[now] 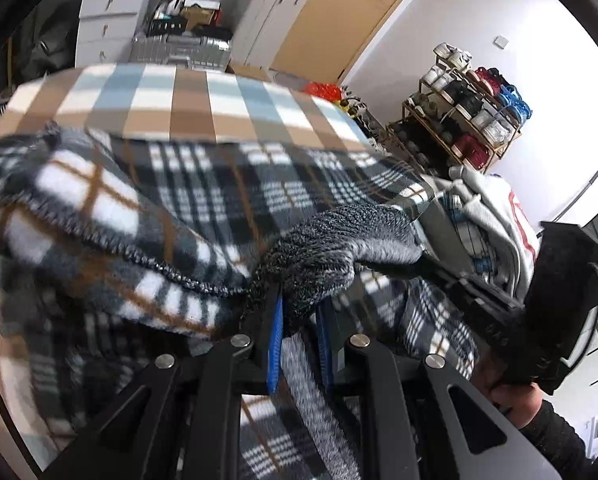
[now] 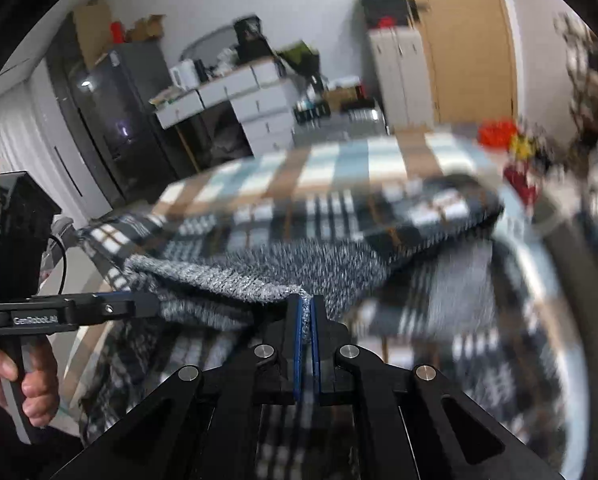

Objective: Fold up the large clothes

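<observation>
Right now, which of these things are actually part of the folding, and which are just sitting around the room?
Part of the job:
- plaid garment with grey knit lining
- left gripper, clamped on it
- right gripper, clamped on it
- checked table cover underneath

Just lying about:
- pile of other clothes
- shoe rack
- white drawers

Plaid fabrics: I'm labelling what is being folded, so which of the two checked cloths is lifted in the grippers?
The dark black-and-white plaid blanket with thin brown lines and grey fleecy backing. The pale tan-and-blue checked cover lies flat underneath.
</observation>
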A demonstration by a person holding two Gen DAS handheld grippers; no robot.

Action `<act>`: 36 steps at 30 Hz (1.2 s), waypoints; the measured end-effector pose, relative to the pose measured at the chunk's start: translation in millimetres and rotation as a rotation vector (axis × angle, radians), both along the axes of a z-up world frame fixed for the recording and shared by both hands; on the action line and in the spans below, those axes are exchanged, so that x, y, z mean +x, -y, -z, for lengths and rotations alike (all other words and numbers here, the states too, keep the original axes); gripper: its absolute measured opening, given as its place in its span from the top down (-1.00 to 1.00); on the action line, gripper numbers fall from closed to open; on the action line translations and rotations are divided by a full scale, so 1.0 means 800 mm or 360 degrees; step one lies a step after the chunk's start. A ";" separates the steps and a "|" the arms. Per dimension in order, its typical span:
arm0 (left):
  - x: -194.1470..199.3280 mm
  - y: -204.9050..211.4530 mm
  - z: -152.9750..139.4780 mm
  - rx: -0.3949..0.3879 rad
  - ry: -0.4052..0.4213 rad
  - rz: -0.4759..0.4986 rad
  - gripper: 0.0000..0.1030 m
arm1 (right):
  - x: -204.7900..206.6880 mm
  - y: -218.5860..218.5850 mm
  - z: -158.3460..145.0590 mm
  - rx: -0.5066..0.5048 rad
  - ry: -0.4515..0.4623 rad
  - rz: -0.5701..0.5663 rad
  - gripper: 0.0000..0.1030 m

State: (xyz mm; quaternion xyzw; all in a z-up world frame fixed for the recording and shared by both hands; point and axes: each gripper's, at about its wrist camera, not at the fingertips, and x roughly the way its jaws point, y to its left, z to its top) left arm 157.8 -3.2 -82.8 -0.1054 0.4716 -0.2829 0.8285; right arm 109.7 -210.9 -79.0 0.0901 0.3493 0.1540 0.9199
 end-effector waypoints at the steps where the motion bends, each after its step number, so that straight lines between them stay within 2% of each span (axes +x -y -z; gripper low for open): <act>1: 0.002 0.000 0.004 0.0007 -0.0012 0.0004 0.81 | -0.002 0.000 0.009 0.0005 -0.0041 0.0000 0.93; 3: 0.004 -0.003 0.009 0.0028 -0.0020 0.0004 0.80 | 0.001 -0.002 0.028 -0.0011 -0.0187 -0.0040 0.92; 5: 0.002 -0.005 0.010 0.0054 -0.0009 0.0025 0.79 | 0.002 -0.003 0.038 -0.0030 -0.0242 -0.0058 0.91; 7: -0.010 -0.005 0.003 0.0061 -0.0014 0.0043 0.67 | 0.002 -0.004 0.047 -0.0016 -0.0327 -0.0104 0.87; 9: -0.016 -0.009 0.002 0.0084 -0.0033 0.0062 0.45 | -0.001 -0.005 0.055 -0.0021 -0.0397 -0.0151 0.86; 12: -0.035 -0.020 -0.002 0.0123 -0.0002 0.0062 0.42 | -0.012 0.000 0.049 0.0018 -0.0384 -0.0209 0.81; 13: -0.039 -0.025 -0.006 0.0094 0.0011 0.0074 0.41 | -0.014 0.005 0.041 0.0036 -0.0363 -0.0214 0.65; 14: -0.039 -0.029 -0.014 0.0050 0.0018 0.0097 0.41 | -0.019 0.010 0.035 0.0055 -0.0333 -0.0208 0.40; 16: -0.045 -0.031 -0.019 0.0002 0.0023 0.0116 0.29 | -0.023 0.021 0.015 0.0105 -0.0212 -0.0181 0.08; 17: -0.039 -0.028 -0.028 -0.0010 0.0037 0.0114 0.09 | -0.022 0.024 0.003 0.0109 -0.0160 -0.0162 -0.11; 18: -0.036 -0.027 -0.030 -0.0008 0.0047 0.0106 -0.13 | -0.014 0.026 -0.014 0.0114 -0.0113 -0.0151 -0.19; 20: -0.011 -0.020 -0.041 -0.0023 0.0047 0.0063 -0.15 | 0.002 0.027 -0.034 0.0103 -0.0081 -0.0118 -0.45; 23: 0.028 -0.013 -0.049 -0.0040 0.0006 0.0003 -0.15 | 0.053 0.017 -0.063 -0.0020 -0.0100 -0.0048 -0.53; 25: 0.044 -0.012 -0.045 0.0040 0.0023 -0.0006 -0.15 | 0.094 0.010 -0.069 -0.0128 -0.0151 -0.0019 -0.53; 27: 0.063 -0.009 -0.030 0.0134 -0.0018 -0.0029 -0.15 | 0.135 0.008 -0.066 -0.0266 -0.0202 0.0002 -0.54; 29: 0.073 -0.016 -0.008 0.0174 -0.0085 -0.0061 -0.15 | 0.166 0.009 -0.045 -0.0372 -0.0308 0.0001 -0.54; 31: 0.076 -0.034 0.024 0.0209 -0.0182 -0.0117 -0.15 | 0.192 0.017 -0.010 -0.0487 -0.0497 0.0002 -0.51; 33: 0.077 -0.050 0.043 0.0168 -0.0251 -0.0114 -0.15 | 0.193 0.027 0.021 -0.0559 -0.0613 -0.0021 -0.53; 34: 0.075 -0.060 0.053 0.0107 -0.0274 -0.0097 -0.15 | 0.191 0.030 0.037 -0.0575 -0.0666 -0.0065 -0.55; 36: 0.071 -0.071 0.053 0.0008 -0.0268 -0.0089 -0.15 | 0.173 0.036 0.042 -0.0589 -0.0618 -0.0106 -0.55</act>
